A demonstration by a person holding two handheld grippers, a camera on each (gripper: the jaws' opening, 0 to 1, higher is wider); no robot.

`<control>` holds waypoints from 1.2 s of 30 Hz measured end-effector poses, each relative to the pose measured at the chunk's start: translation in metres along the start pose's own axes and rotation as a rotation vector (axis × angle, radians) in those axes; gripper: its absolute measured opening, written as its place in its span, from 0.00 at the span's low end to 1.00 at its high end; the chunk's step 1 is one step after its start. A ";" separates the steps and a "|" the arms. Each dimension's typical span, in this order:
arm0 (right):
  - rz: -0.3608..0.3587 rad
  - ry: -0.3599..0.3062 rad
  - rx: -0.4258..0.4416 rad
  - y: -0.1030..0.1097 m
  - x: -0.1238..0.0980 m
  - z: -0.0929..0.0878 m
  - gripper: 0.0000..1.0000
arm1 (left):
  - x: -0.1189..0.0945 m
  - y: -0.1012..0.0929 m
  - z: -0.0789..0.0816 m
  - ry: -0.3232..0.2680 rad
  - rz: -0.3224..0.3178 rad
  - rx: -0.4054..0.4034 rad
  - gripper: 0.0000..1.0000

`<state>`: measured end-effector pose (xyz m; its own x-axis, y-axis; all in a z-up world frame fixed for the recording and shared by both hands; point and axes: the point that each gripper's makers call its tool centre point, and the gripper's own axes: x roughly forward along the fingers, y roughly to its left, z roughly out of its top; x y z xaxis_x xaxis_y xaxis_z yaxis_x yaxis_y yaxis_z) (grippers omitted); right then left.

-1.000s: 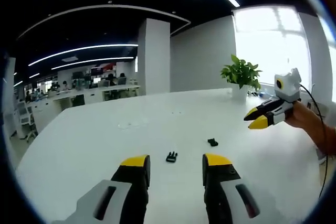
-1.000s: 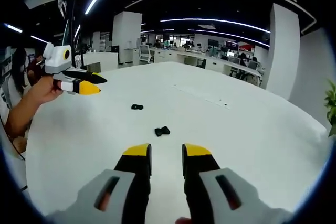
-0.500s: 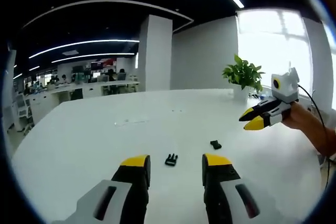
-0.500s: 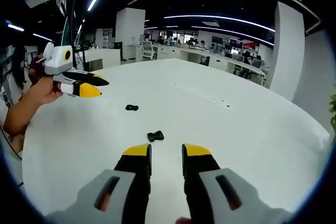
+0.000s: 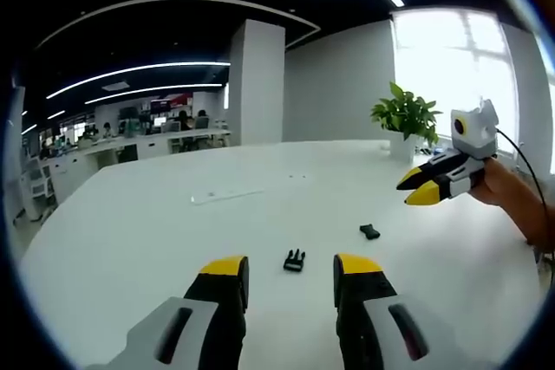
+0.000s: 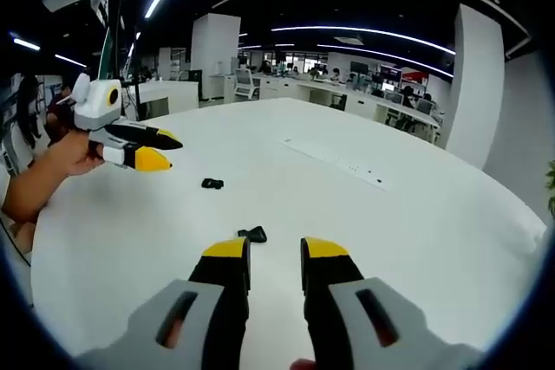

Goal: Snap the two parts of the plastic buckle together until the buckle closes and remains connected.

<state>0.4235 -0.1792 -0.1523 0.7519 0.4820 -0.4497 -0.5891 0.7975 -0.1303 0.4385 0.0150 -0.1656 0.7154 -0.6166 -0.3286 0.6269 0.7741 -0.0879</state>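
Left gripper (image 5: 290,270) open, empty — pronged buckle half (image 5: 294,259) on white table (image 5: 130,240) just ahead | right gripper (image 6: 276,251) slightly parted, empty — socket half (image 6: 252,233) near its tips | step: approach; next, grip each half.

Open-plan office. Rows of desks (image 6: 364,101) with monitors and seated people stretching into background; strip lights (image 5: 139,78) glowing along dark ceiling; large white table (image 5: 156,231) and potted plant (image 5: 406,119) sitting by window (image 5: 451,67).
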 end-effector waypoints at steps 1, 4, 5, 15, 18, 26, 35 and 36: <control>-0.001 -0.002 -0.001 -0.001 0.001 0.000 0.23 | 0.001 0.001 0.001 -0.005 0.002 0.004 0.39; 0.001 0.000 0.002 -0.002 0.003 -0.001 0.23 | 0.000 0.005 0.006 -0.053 0.013 0.017 0.38; 0.002 0.003 0.003 -0.002 0.004 -0.003 0.23 | -0.001 0.006 0.006 -0.058 0.016 0.012 0.37; 0.038 -0.022 0.032 0.005 0.007 -0.003 0.23 | -0.002 0.015 -0.012 -0.044 0.036 -0.056 0.36; 0.038 -0.028 0.029 0.005 0.004 -0.001 0.23 | 0.001 0.013 -0.018 -0.026 0.021 -0.075 0.37; 0.019 -0.033 0.049 -0.004 0.005 -0.004 0.23 | -0.001 0.013 -0.011 -0.061 0.005 -0.074 0.37; 0.031 -0.013 0.038 0.008 0.009 -0.009 0.24 | -0.009 0.028 -0.014 -0.093 0.035 -0.102 0.36; 0.031 -0.012 0.037 0.008 0.009 -0.009 0.24 | -0.010 0.029 -0.015 -0.097 0.039 -0.103 0.36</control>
<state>0.4232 -0.1718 -0.1658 0.7372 0.5109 -0.4423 -0.6011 0.7948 -0.0838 0.4448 0.0454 -0.1791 0.7680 -0.5930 -0.2419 0.5666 0.8052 -0.1748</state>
